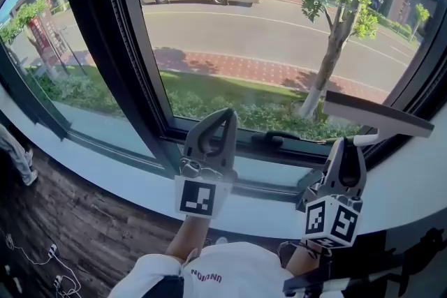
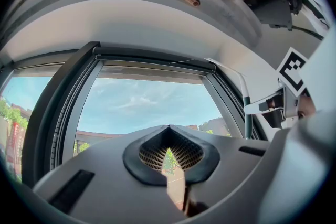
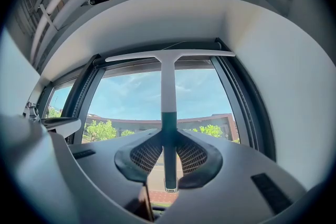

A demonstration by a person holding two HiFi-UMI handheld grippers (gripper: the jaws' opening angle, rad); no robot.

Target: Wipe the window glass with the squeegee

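Pinching the squeegee point(image 3: 168, 92) by its handle, the right gripper point(image 3: 169, 160) points its long axis straight ahead, blade crosswise, close to the window glass point(image 1: 265, 38) at the lower right. The left gripper point(image 2: 169, 152), jaws pressed together on nothing, hovers alongside.

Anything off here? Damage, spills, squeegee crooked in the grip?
Nothing stands out. The squeegee sits straight in the right gripper, clamped on its handle, with the blade square across the top. The left gripper is shut on nothing. The window glass shows no crack, streak or spill that I can make out.
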